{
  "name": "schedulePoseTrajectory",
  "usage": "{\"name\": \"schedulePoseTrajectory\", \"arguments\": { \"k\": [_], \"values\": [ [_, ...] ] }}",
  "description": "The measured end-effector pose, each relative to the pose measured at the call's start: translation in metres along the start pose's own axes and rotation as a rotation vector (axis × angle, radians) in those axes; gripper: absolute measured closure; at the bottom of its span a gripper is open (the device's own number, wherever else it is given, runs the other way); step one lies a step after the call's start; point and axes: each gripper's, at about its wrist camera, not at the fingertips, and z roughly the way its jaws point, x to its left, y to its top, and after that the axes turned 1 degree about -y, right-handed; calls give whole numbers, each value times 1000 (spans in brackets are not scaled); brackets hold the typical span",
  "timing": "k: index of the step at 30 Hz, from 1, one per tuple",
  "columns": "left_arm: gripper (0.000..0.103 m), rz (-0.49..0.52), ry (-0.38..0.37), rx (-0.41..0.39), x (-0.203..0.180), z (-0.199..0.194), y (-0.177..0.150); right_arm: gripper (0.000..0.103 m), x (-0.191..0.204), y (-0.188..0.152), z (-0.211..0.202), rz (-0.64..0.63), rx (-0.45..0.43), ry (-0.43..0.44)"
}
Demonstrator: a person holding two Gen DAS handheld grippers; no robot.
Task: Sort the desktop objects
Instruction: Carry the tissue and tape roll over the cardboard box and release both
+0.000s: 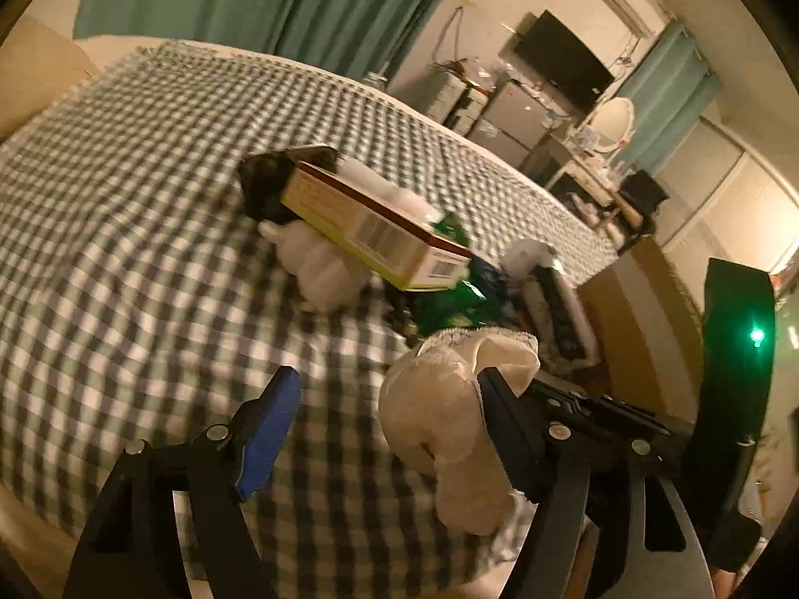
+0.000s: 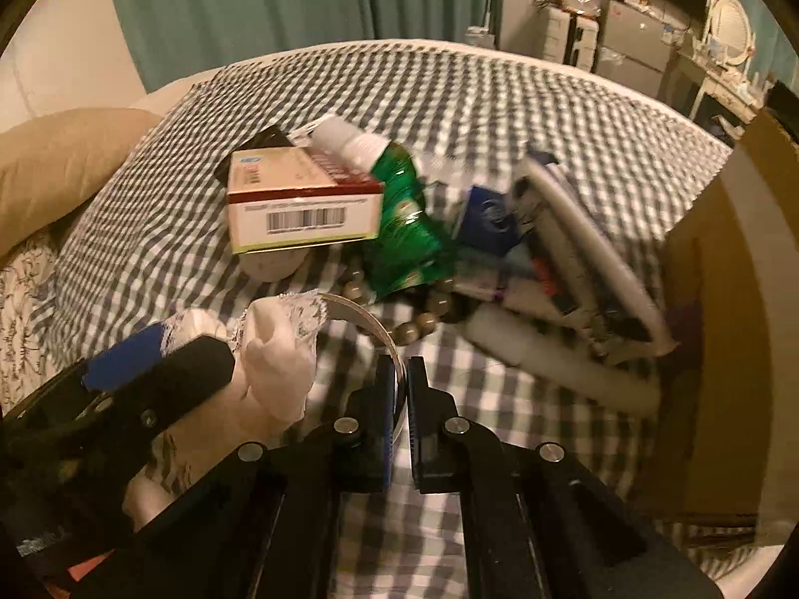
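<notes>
Nearest the right-wrist camera, the right gripper (image 2: 398, 384) pinches a thin band (image 2: 372, 322). The left gripper (image 1: 384, 399), fingers spread, touches a white lace cloth (image 1: 449, 399). Beyond, the box (image 2: 299, 204), green packet (image 2: 404, 229) and beads (image 2: 424, 322) lie heaped on the checked cover (image 2: 499, 110); sorting appears barely begun.

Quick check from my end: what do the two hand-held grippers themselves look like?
Both match: the left hand-held gripper and right hand-held gripper have black linkage arms with round silver rivets and blue pads lining the fingers. No cables or sleeves show.
</notes>
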Motion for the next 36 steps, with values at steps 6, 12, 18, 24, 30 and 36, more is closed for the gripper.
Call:
{"name": "schedulePoseTrajectory", "arguments": {
  "k": [6, 12, 18, 24, 30, 36],
  "values": [
    [94, 98, -32, -61, -16, -13, -3, 98, -3, 2, -16, -30, -49, -43],
    [97, 143, -79, -143, -29, -44, 0, 99, -11, 1, -29, -5, -70, -39],
    [97, 209, -69, -197, -56, -84, 11, 99, -29, 9, -83, 56, -218, -67],
    [97, 249, -155, -287, -110, -118, 42, 99, -76, 17, -152, 169, -373, -123],
    [97, 374, -306, -276, -206, -109, 60, 98, -152, 15, -202, 328, -417, -140],
    [97, 434, -368, -134, -287, -46, 51, 98, -233, 2, -206, 419, -349, -264]
  ]
}}
